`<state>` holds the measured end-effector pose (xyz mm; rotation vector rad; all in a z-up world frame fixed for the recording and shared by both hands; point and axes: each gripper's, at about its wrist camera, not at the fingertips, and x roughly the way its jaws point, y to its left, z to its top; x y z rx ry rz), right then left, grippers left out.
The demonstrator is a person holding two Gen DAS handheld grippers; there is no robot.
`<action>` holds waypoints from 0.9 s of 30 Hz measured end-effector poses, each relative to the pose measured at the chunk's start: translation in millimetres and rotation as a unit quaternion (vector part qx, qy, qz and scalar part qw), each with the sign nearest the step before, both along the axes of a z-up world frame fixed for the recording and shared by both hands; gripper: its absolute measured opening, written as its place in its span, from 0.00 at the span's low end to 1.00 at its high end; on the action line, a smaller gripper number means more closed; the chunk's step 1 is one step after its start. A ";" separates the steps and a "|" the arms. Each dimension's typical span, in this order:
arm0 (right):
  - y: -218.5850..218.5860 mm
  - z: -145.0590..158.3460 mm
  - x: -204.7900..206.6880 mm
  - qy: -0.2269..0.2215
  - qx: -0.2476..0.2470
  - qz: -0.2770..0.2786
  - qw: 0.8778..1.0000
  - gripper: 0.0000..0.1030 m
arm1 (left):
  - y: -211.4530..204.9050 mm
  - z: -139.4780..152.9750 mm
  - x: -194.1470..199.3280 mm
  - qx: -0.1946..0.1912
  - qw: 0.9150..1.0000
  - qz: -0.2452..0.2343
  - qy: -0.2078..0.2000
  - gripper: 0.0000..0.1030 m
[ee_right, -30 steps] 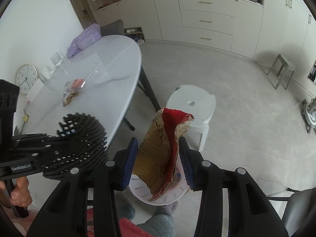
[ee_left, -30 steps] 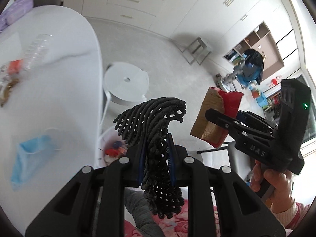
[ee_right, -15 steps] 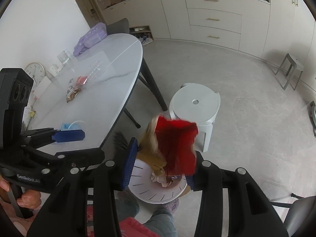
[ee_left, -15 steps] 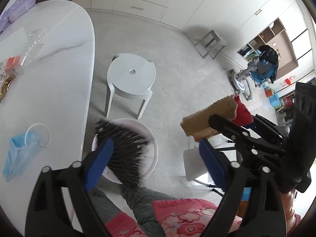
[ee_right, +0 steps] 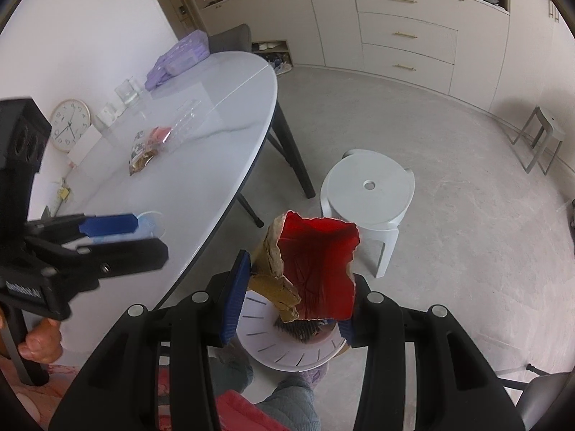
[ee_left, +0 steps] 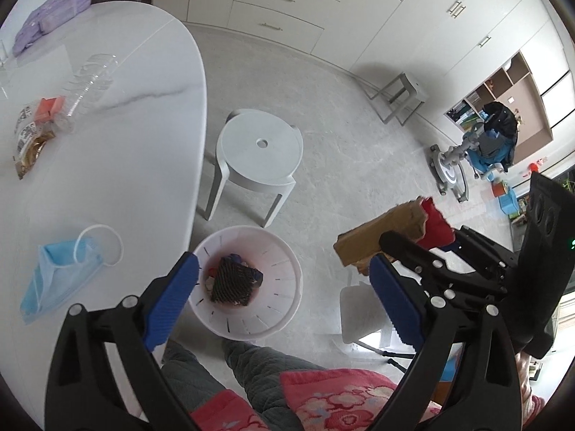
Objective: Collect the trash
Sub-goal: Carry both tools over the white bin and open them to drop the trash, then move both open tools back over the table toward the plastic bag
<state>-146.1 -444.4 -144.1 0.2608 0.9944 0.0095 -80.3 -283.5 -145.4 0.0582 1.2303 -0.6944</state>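
Note:
My left gripper (ee_left: 284, 298) hangs open above a white trash bin (ee_left: 287, 309) on the floor, nothing between its blue pads. A black foam mesh (ee_left: 231, 285) lies inside the bin on other scraps. My right gripper (ee_right: 291, 298) is shut on a torn brown-and-red cardboard piece (ee_right: 316, 269), held over the bin (ee_right: 273, 344). In the left wrist view the cardboard piece (ee_left: 381, 233) sticks out to the right of the bin, beside the right gripper (ee_left: 413, 248). The left gripper (ee_right: 143, 239) shows at the left of the right wrist view.
On the white oval table (ee_left: 125, 143) lie a blue face mask (ee_left: 57, 280), a clear plastic bottle (ee_left: 86, 86), a snack wrapper (ee_left: 30, 143) and a purple pack (ee_left: 54, 32). A white stool (ee_left: 260, 151) stands behind the bin. A person's quilted legs are just below it.
The left jaws opened wide and the black mesh dropped from them into the bin. The right gripper kept its hold; the cardboard tilted and now shows its red side.

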 end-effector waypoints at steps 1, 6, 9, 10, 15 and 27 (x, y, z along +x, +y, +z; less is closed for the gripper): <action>2.4 -1.8 1.1 0.002 0.001 0.003 1.000 0.42 | 1.5 1.1 0.4 0.000 1.000 0.002 -0.002 0.89; 15.2 -18.0 9.0 0.033 0.013 0.027 0.999 0.66 | 11.7 6.2 2.0 0.004 1.000 0.013 -0.010 0.89; 15.9 -20.4 10.0 0.041 -0.020 0.001 0.999 0.98 | 17.1 7.9 4.2 0.006 1.000 0.021 -0.014 0.89; 15.5 -20.7 10.3 0.043 -0.025 -0.002 0.999 0.98 | 18.6 8.4 4.6 0.007 1.000 0.023 -0.015 0.89; 1.4 -32.2 12.7 0.079 -0.034 -0.038 0.996 0.98 | 24.3 10.6 5.3 0.011 0.999 0.032 -0.019 0.90; -10.3 -37.3 7.2 0.088 0.004 -0.058 0.994 0.98 | 26.8 11.3 2.2 0.016 0.999 0.041 -0.022 0.92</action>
